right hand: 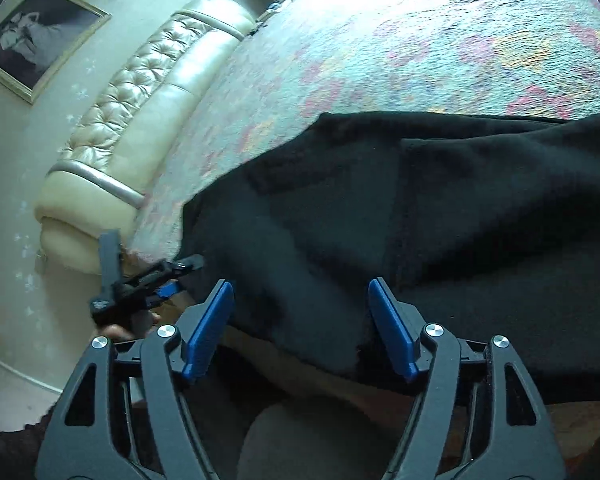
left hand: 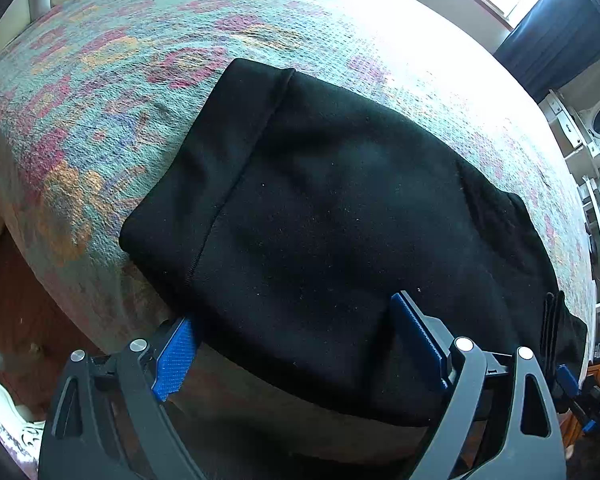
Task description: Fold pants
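The black pants (left hand: 340, 216) lie folded in a compact stack on the patterned bedspread (left hand: 100, 120), near the bed's front edge, with the near edge hanging slightly over. My left gripper (left hand: 296, 344) is open, its blue pads apart at the stack's near edge, holding nothing. In the right wrist view the pants (right hand: 440, 220) fill the right half. My right gripper (right hand: 302, 328) is open at the near edge of the cloth, empty. The left gripper also shows in the right wrist view (right hand: 148, 284), at the stack's left corner.
A cream tufted headboard (right hand: 140, 120) stands at the bed's far left, with a framed picture (right hand: 36, 36) on the wall. Dark curtains (left hand: 560, 40) and a bright window lie beyond the bed. White shelving (left hand: 588, 152) stands at the right. Wooden floor (left hand: 16, 320) shows below the bed edge.
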`<state>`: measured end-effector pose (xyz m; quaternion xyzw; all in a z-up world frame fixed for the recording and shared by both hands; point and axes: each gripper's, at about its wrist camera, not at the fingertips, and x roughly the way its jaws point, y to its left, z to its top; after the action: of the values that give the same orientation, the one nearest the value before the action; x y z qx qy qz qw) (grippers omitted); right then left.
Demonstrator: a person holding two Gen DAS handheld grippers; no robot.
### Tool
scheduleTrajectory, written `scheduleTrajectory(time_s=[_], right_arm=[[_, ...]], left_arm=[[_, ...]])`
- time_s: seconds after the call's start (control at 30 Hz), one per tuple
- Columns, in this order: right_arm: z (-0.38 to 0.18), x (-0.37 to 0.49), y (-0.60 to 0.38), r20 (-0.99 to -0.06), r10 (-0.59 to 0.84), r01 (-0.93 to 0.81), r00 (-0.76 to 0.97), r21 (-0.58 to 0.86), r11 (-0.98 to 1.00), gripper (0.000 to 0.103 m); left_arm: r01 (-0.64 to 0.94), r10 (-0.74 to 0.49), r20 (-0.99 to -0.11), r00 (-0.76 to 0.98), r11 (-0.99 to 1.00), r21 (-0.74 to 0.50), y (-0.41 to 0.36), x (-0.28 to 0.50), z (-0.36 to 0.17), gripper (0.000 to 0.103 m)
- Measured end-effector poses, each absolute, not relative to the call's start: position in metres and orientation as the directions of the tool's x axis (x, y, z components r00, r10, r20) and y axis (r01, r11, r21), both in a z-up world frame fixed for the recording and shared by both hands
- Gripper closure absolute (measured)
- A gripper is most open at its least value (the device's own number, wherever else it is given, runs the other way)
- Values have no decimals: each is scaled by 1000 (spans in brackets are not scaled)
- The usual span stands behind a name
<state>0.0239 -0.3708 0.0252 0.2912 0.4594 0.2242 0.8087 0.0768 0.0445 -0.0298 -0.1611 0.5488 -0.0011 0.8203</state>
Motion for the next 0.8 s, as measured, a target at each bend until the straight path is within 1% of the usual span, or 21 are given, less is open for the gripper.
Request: scheduleTrajectory(time_s=[0.07, 0.1, 0.17, 0.2, 0.27, 0.33, 0.37, 0.4, 0.47, 0.5, 0.57, 0.6, 0.63, 0.67, 0.7, 0.73, 0.8], right_arm=[[43, 25, -398, -551, 636, -83, 540, 717, 692, 32], [53, 26, -416, -533, 615, -70, 581, 720, 690, 32], [67, 23, -463, -524, 527, -11, 669, 702, 712, 31], [70, 19, -492, -536, 464, 40, 705, 684, 728, 29], [63, 12, -541, -573, 348, 157, 742, 654, 740, 28], [39, 5, -587, -629, 272, 283, 728, 638, 716, 28], [24, 3, -603, -640, 272, 323, 719, 654, 684, 28], [9, 1, -616, -626, 298, 340, 720, 694, 635, 28], [-20, -1, -632, -535, 403, 317, 743, 811, 492, 28], [-30, 0, -635, -507, 432, 308, 746, 838, 450, 28], [-34, 4, -633, -487, 458, 276, 744, 848, 454, 28], [-33, 8, -631, -484, 469, 257, 738, 845, 468, 42], [-34, 12, -629, -483, 486, 244, 728, 845, 475, 61], [-36, 14, -627, -505, 482, 260, 716, 834, 487, 74], [-39, 15, -626, -522, 471, 273, 711, 822, 500, 77], [-42, 14, -626, -532, 460, 283, 711, 815, 506, 77], [-45, 12, -627, -520, 458, 291, 721, 827, 481, 76]], left_arm=[[-174, -181, -900, 397, 948, -267, 45, 77, -30, 14], [-174, -182, -900, 396, 948, -268, 45, 77, -30, 14], [-174, -182, -900, 396, 948, -268, 45, 78, -31, 14], [-174, -181, -900, 396, 948, -267, 45, 78, -31, 14], [-174, -181, -900, 396, 948, -267, 45, 78, -31, 14], [-174, -180, -900, 397, 948, -267, 45, 78, -31, 14], [-173, -180, -900, 396, 948, -266, 45, 78, -31, 14], [-172, -180, -900, 397, 949, -265, 45, 79, -31, 14], [-171, -180, -899, 399, 949, -265, 46, 78, -32, 14], [-171, -179, -899, 400, 949, -265, 46, 78, -32, 14], [-170, -176, -899, 400, 950, -261, 45, 78, -32, 14], [-170, -175, -900, 400, 950, -261, 45, 78, -32, 14], [-171, -175, -900, 400, 950, -261, 45, 77, -32, 14], [-170, -175, -900, 400, 950, -260, 45, 78, -32, 14], [-170, -174, -900, 400, 951, -259, 45, 78, -32, 14], [-169, -172, -900, 399, 952, -257, 45, 77, -33, 14], [-169, -173, -901, 398, 951, -258, 45, 78, -32, 14]])
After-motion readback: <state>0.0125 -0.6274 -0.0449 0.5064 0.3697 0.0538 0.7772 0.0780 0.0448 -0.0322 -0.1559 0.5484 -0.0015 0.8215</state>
